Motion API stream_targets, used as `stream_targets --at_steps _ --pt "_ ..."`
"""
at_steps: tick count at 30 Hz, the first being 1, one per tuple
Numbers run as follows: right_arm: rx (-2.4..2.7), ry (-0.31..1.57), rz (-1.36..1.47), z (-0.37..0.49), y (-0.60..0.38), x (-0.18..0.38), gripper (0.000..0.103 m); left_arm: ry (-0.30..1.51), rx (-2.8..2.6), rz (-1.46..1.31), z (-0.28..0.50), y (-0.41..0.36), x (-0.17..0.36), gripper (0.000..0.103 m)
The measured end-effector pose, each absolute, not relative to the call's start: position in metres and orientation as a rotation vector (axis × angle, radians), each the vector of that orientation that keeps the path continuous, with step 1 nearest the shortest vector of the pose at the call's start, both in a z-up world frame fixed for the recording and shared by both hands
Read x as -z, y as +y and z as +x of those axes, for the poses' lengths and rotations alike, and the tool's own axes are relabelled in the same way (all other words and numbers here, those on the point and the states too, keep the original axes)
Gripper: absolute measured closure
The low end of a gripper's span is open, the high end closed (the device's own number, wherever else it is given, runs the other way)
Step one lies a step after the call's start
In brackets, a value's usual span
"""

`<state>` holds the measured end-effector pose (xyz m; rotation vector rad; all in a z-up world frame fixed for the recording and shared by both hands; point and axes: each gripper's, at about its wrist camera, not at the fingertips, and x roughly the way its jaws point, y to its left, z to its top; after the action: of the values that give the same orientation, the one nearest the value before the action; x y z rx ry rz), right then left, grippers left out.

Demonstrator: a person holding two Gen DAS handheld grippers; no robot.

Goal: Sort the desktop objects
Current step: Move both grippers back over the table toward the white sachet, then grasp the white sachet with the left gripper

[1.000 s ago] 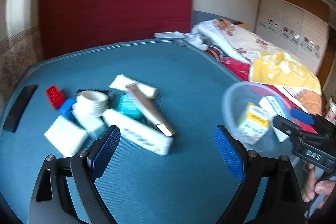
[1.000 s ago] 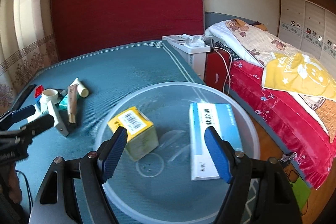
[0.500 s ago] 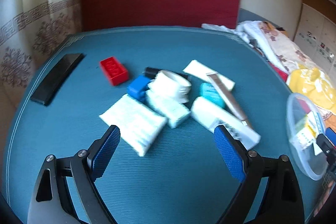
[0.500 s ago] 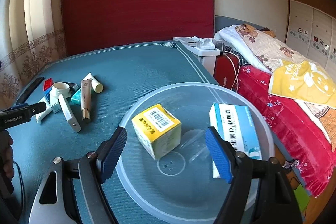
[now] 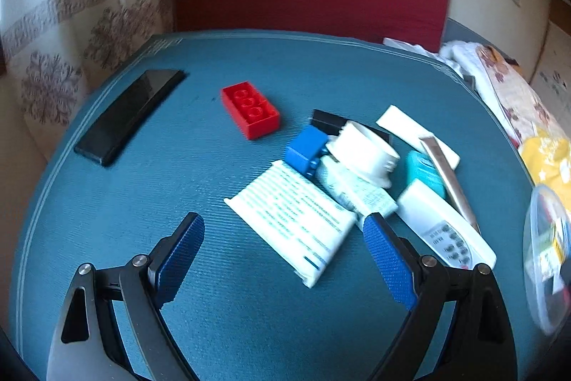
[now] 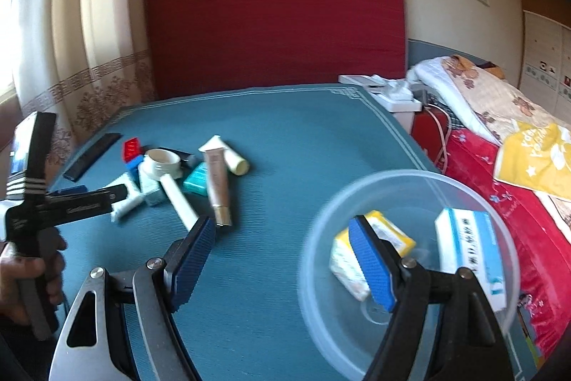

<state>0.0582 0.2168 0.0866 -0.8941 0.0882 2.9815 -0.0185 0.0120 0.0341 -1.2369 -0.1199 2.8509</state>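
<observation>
A pile of small items lies on the teal table. In the left wrist view I see a white packet with green print (image 5: 296, 216), a red brick (image 5: 249, 109), a blue brick (image 5: 307, 152), a white jar (image 5: 364, 152), a teal box (image 5: 424, 170), a beige tube (image 5: 446, 174) and a long white box (image 5: 442, 227). My left gripper (image 5: 283, 220) is open, hovering just in front of the packet. My right gripper (image 6: 282, 224) is open and empty beside the clear bowl (image 6: 410, 181), which holds a yellow box (image 6: 342, 259) and a blue-white box (image 6: 471, 245).
A black slab (image 5: 132, 113) lies near the table's far left edge. A hand (image 6: 21, 274) holds the left gripper's handle at the left of the right wrist view. A bed with red and yellow covers (image 6: 528, 159) stands right of the table.
The left gripper has swung left and sunk toward the pile, so the white packet now sits between its fingers' line. The right gripper has shifted left, with the bowl now at the right.
</observation>
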Motion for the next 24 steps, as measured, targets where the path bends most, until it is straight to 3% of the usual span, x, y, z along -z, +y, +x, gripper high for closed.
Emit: stream_targets --at_steps 6,24 --pt "-3.01 0.1 -0.927 0.05 0.204 -0.08 0.022 -0.279 -2.859 -1.284 -0.033 0.0 -0.031 0.01" --pt "-3.01 0.13 -1.041 0.03 0.19 -0.06 0.022 -0.146 -2.871 -1.363 -0.044 -0.004 -0.016 0.009"
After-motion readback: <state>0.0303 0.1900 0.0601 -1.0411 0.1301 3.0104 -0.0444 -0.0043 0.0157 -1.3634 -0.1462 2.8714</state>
